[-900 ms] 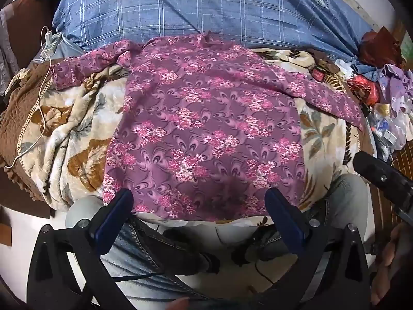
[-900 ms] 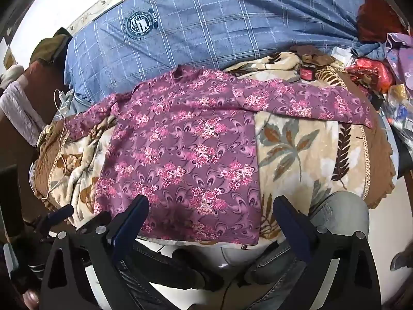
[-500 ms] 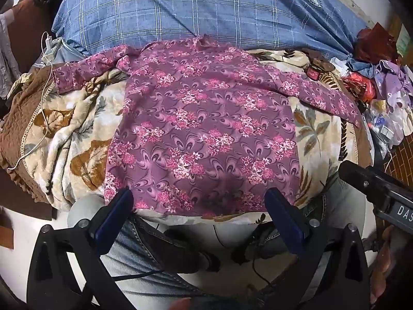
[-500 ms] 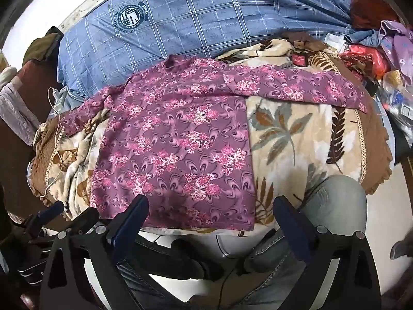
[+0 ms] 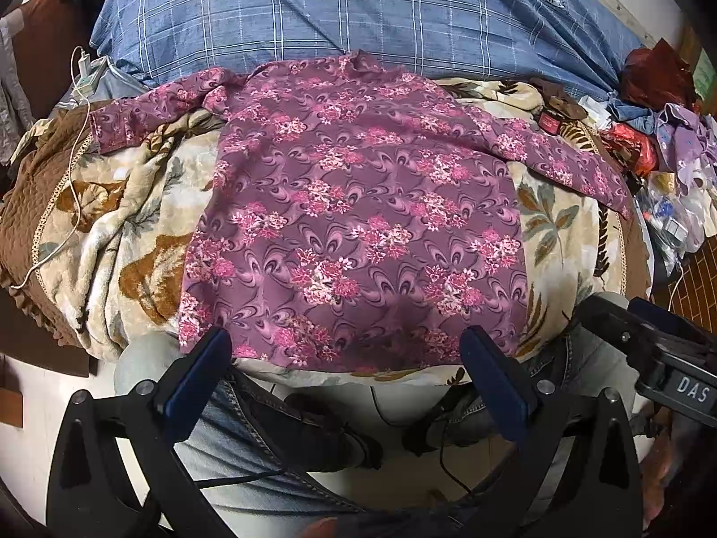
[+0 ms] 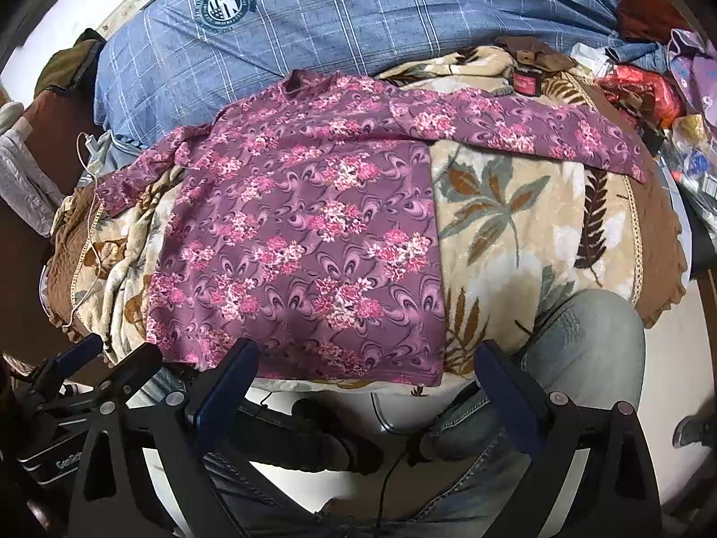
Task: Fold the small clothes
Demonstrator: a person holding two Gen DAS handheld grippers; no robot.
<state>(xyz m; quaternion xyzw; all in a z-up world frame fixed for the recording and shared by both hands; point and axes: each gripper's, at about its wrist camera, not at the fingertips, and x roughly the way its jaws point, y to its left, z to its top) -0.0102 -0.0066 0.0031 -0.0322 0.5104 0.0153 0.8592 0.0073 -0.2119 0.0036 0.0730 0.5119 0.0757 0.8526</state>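
**Both grippers wide, shirt flat on the blanket**

The left gripper (image 5: pixel 343 354) and right gripper (image 6: pixel 369 367) hover spread apart, empty, above the near edge of the leaf-print blanket (image 6: pixel 515 233). The floral shirt (image 5: pixel 358 224) lies flat — hem near, collar toward the blue plaid pillow (image 5: pixel 358 13), sleeves outstretched sideways.
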